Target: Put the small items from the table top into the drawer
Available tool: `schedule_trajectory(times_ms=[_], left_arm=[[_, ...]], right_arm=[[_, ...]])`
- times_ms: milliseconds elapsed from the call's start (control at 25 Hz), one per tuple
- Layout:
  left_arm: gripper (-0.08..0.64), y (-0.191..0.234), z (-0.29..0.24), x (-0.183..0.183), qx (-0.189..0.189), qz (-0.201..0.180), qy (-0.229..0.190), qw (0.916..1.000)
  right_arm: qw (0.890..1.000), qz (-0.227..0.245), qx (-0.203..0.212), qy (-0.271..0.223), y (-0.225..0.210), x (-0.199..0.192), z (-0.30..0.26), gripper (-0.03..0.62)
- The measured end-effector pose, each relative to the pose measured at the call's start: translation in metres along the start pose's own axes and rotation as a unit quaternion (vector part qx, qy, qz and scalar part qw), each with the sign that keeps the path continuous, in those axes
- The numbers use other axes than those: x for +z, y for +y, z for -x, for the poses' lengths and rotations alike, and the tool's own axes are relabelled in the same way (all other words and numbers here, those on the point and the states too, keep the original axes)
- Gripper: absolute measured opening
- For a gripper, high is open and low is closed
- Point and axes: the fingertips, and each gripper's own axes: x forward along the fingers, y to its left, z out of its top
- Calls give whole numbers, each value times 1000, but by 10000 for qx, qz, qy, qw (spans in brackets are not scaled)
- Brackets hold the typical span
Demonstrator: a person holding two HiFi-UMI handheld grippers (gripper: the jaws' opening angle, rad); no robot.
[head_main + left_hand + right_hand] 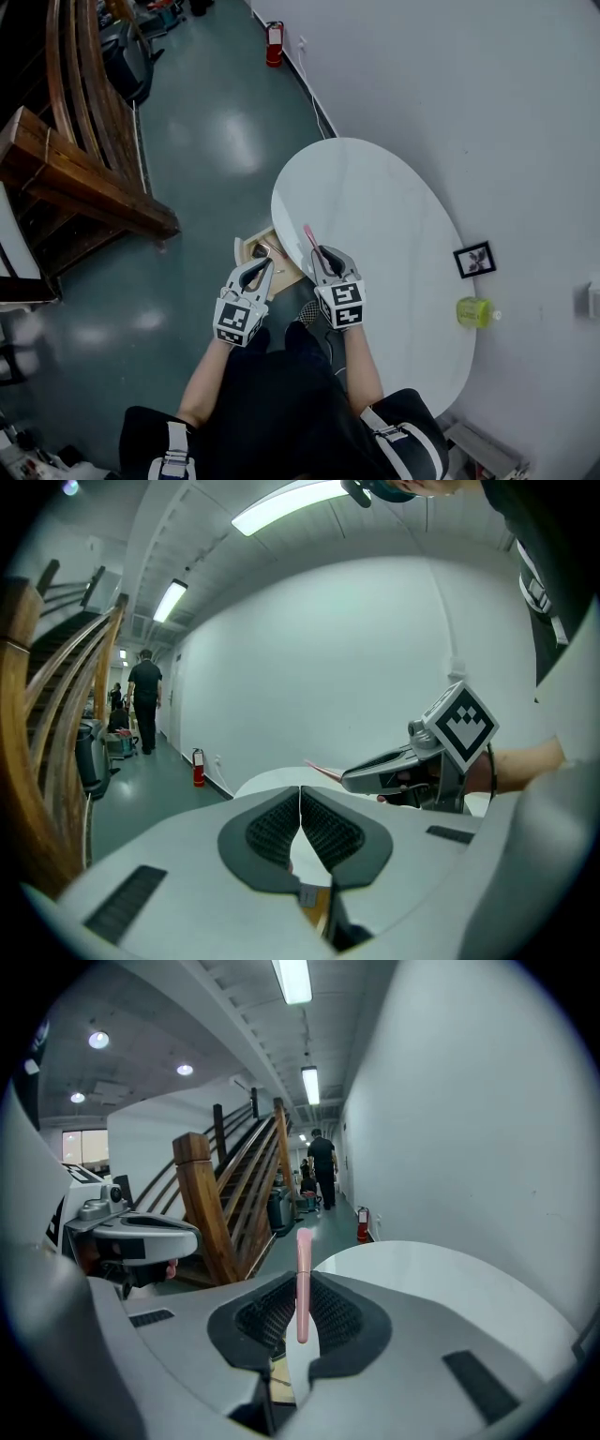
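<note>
Right gripper view: a slim pink stick [303,1251] is clamped in the right gripper [302,1283] near the table [394,234] edge. The left gripper [300,799] is closed on nothing. Step judged: carry to the open drawer [274,255]. Next, the stick is to be lowered in and released.

left claw [264,263], right claw [322,252]: grey, marker cubes [234,322] | clothes [281,403]: black, white straps [174,439]

A glossy white oval table [394,206] stands over a teal-green floor [206,141]. The light grey left claw [260,266] and right claw [322,251] have dark grey pads and cubes with black-and-white square markers. The right claw holds a slim pale-pink stick [303,1279]. At the right edge is a yellow-green bottle [474,311], and at the top a red fire extinguisher [274,44].
</note>
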Motion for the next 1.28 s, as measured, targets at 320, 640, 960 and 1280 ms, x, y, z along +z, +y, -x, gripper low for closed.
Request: schedule_trajectory(times_ms=[320,640,960,1280], left_arm=[[20,36,32,-11,252,124,-4,9996],[20,70,40,-32,405,291,100,9987],[20,94,30,-70,477,525,332,9969],[20,116,19,-116,539,781,646,9934]], right_arm=[[9995,131,278,30,49,9,-25,64],[9985,64,487,244,75,-5,-57,64],[9948,13,750,690,93,-50,-95,64],[9891,-50,914,1151,108,-104,-123,64]])
